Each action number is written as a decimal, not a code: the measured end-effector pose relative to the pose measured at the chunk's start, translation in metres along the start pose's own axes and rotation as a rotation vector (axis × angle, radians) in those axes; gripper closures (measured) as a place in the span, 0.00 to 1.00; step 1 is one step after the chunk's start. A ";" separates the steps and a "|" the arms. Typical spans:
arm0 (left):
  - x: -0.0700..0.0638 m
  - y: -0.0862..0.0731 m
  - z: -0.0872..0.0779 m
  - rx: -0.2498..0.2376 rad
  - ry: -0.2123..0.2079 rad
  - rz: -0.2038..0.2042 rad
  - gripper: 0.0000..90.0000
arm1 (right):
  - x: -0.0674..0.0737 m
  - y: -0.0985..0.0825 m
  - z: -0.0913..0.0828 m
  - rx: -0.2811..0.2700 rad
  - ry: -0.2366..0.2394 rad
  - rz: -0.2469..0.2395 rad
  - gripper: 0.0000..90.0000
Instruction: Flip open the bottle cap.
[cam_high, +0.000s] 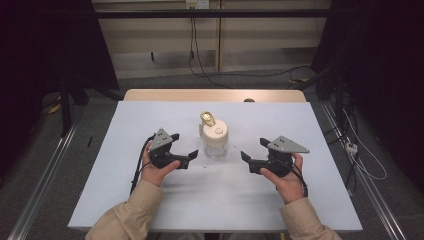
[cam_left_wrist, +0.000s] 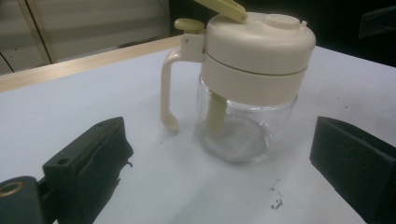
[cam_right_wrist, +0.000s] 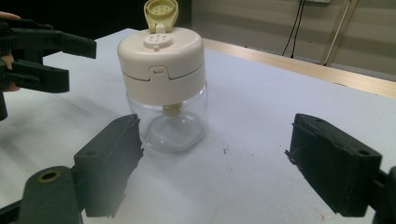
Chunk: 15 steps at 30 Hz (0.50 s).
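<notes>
Two sleeved forearms come in at the near edge of the white table (cam_high: 150, 200), each hand carrying a claw. Left claw (cam_high: 192, 156) stands open with nothing between its jaws, just left of the glass jar (cam_high: 216, 145). Right claw (cam_high: 245, 159) is open and empty too, a little apart from the jar on its right. Upright at the table's middle, between the two claws, the jar wears a cream lid (cam_right_wrist: 161, 65) with its yellowish flip cap (cam_right_wrist: 161, 11) raised, and a handle (cam_left_wrist: 169, 88) at its side.
</notes>
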<state>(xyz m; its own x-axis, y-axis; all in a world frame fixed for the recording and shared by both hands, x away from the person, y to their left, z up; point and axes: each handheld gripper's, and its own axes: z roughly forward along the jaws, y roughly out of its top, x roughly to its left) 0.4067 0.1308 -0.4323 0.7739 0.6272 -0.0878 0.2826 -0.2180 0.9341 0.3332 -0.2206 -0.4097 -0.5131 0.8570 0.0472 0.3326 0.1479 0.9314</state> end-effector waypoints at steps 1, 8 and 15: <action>0.002 0.000 -0.003 -0.004 0.003 0.002 0.04 | -0.001 -0.002 -0.001 -0.001 0.001 0.005 0.17; 0.007 -0.004 -0.020 -0.009 0.019 -0.005 0.04 | -0.008 -0.013 -0.010 0.002 0.002 0.014 0.16; 0.012 -0.009 -0.033 -0.004 0.033 -0.004 0.04 | -0.011 -0.022 -0.014 0.009 0.003 0.017 0.16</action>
<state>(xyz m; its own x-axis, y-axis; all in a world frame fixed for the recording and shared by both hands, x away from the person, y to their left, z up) 0.3950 0.1652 -0.4307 0.7538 0.6523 -0.0797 0.2828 -0.2126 0.9353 0.3207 -0.2401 -0.4257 -0.5099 0.8578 0.0647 0.3486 0.1373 0.9272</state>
